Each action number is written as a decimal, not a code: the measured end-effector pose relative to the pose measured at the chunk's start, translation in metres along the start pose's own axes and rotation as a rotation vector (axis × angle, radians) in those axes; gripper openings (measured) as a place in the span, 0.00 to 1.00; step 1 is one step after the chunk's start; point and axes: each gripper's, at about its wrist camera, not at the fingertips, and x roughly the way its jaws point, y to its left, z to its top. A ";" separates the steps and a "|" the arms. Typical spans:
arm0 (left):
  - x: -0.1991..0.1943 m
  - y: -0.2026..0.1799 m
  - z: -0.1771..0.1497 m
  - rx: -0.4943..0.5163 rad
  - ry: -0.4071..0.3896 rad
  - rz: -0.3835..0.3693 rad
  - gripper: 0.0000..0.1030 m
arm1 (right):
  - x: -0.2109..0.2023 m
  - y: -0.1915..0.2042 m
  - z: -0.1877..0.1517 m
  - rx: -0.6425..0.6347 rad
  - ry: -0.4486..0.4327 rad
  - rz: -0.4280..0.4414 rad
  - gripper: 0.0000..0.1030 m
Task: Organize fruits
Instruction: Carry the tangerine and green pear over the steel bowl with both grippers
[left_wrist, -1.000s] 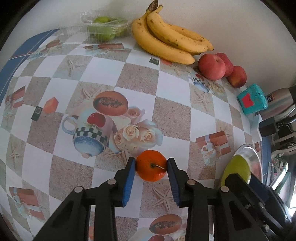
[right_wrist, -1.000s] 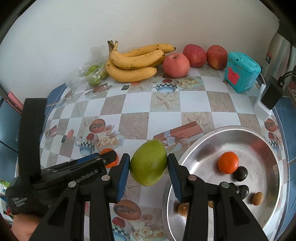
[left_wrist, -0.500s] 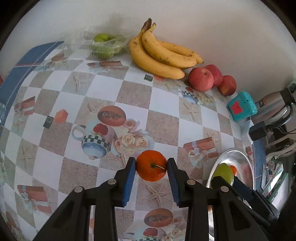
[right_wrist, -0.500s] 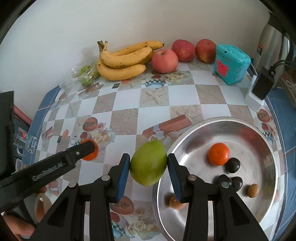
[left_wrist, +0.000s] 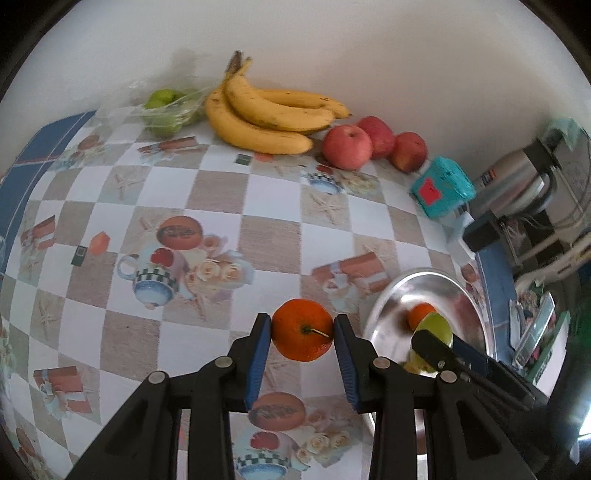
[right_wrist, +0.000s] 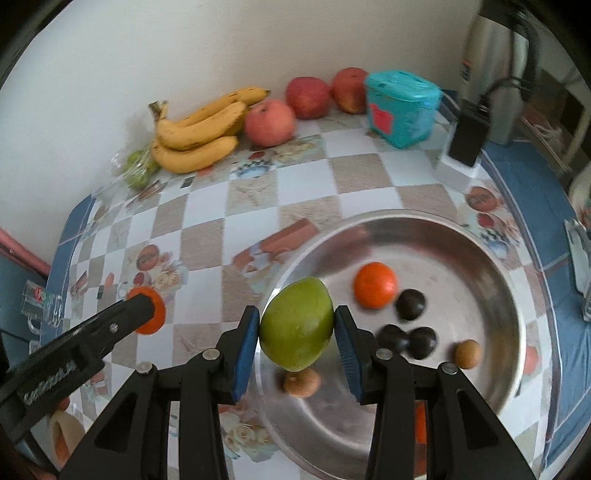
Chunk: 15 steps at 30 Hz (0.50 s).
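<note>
Left tool (left_wrist: 302, 341) clamping orange tangerine (left_wrist: 302, 334) between both pads, holding it above the checkered surface (left_wrist: 269, 199), just left of the steel tray (left_wrist: 384, 306). Right tool (right_wrist: 296, 332) gripping green mango (right_wrist: 296, 323), hanging over tray's near-left rim (right_wrist: 280, 280). Sitting inside tray: 1 tangerine (right_wrist: 375, 285), 3 dark fruits (right_wrist: 410, 304).

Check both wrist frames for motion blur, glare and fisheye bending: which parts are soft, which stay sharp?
Right wrist view: tablecloth and metal plate contents smear with motion, while the mango in the right tool stays crisp. Left wrist view: mostly sharp, including the orange in the left tool; only the plate area is soft, with bright glare at lower right. Both bend the checks toward the edges.
</note>
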 end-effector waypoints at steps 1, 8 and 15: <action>0.000 -0.005 -0.002 0.016 0.000 -0.001 0.36 | -0.002 -0.004 0.000 0.011 -0.002 -0.005 0.42; 0.006 -0.044 -0.018 0.134 0.013 -0.016 0.36 | -0.012 -0.039 -0.003 0.100 -0.010 -0.042 0.42; 0.024 -0.076 -0.031 0.242 0.021 -0.027 0.36 | -0.018 -0.059 -0.009 0.138 -0.004 -0.077 0.42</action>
